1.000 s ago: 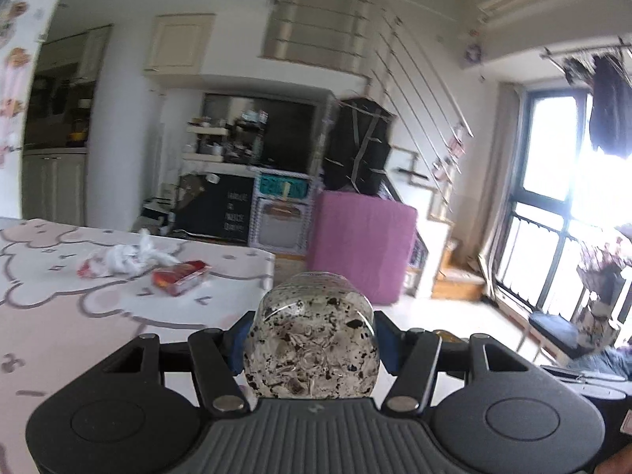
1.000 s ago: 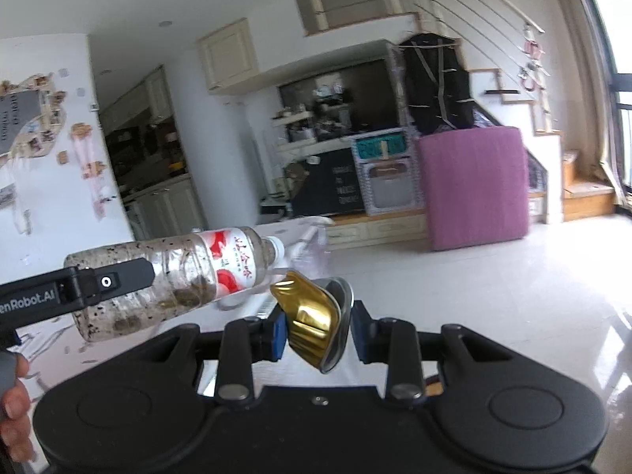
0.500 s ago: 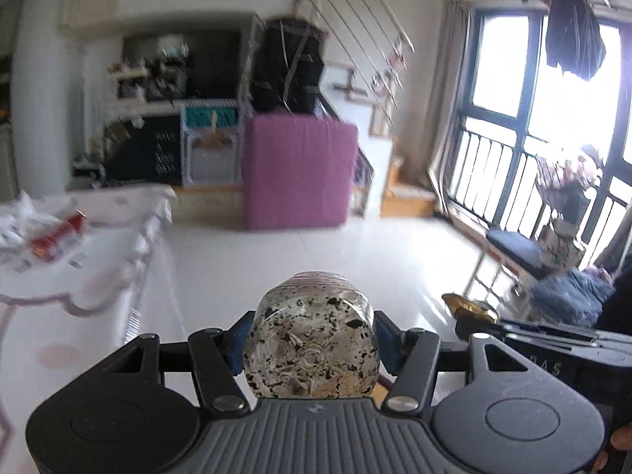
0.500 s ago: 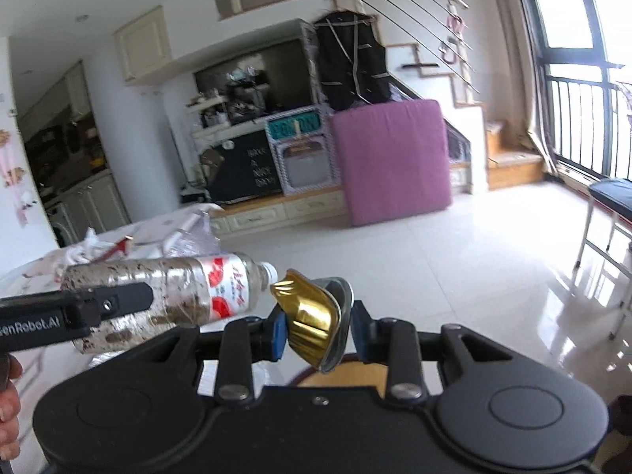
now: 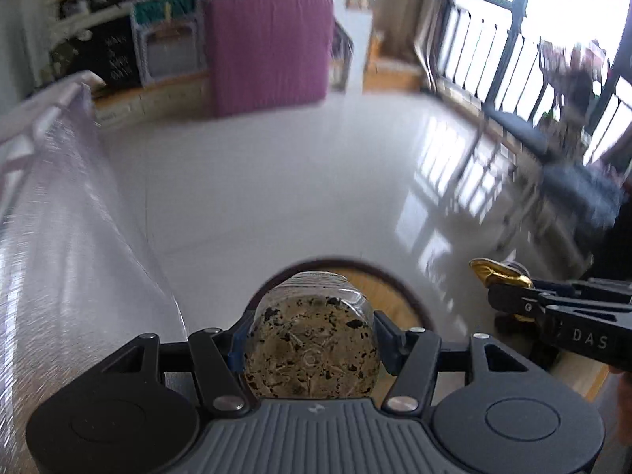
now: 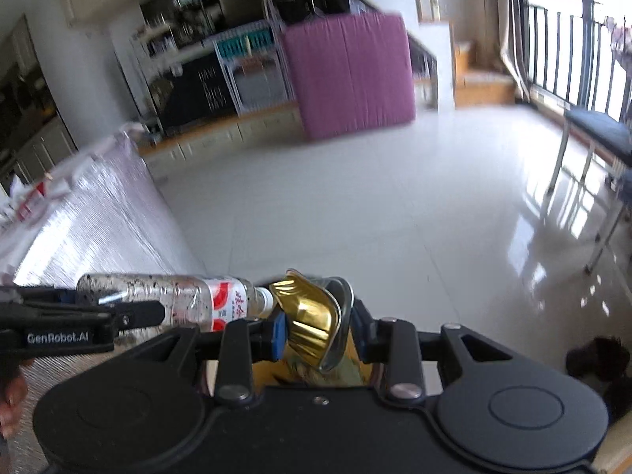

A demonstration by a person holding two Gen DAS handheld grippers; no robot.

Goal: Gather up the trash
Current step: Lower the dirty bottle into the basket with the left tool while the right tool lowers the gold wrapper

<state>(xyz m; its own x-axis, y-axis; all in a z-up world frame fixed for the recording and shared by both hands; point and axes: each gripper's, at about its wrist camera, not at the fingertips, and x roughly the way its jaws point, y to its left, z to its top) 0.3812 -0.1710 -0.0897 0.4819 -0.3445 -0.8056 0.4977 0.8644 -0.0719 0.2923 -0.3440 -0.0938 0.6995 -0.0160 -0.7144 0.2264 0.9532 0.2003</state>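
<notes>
Both grippers carry trash. From the left wrist camera, the left gripper (image 5: 312, 349) is clamped on a clear plastic bottle (image 5: 310, 349) filled with dark flecked debris, pads pressing its sides near the base. The bottle's long axis runs straight away from the lens, base toward the camera, neck toward twelve o'clock and angled down at the floor. Just beyond it, a round dark-rimmed bin (image 5: 399, 296) with a wooden-looking inside peeks out. At three o'clock the right gripper (image 5: 505, 288) pinches a crumpled gold can (image 5: 493, 272). A draped table edge (image 5: 79, 237) fills nine o'clock.

From the right wrist camera, the right gripper (image 6: 316, 331) is closed on the gold can (image 6: 310, 326), crushed flat and standing on edge between the pads. At nine o'clock the bottle (image 6: 170, 302) lies nearly level, cap pointing toward three o'clock and almost touching the can, held in the left gripper (image 6: 130, 314).

The bottle is likely light, thin-walled and smooth, so a grip across the stiffer base or the labelled middle suits it. The can should be stiff, with sharp creases; its flat faces are the place to hold.
</notes>
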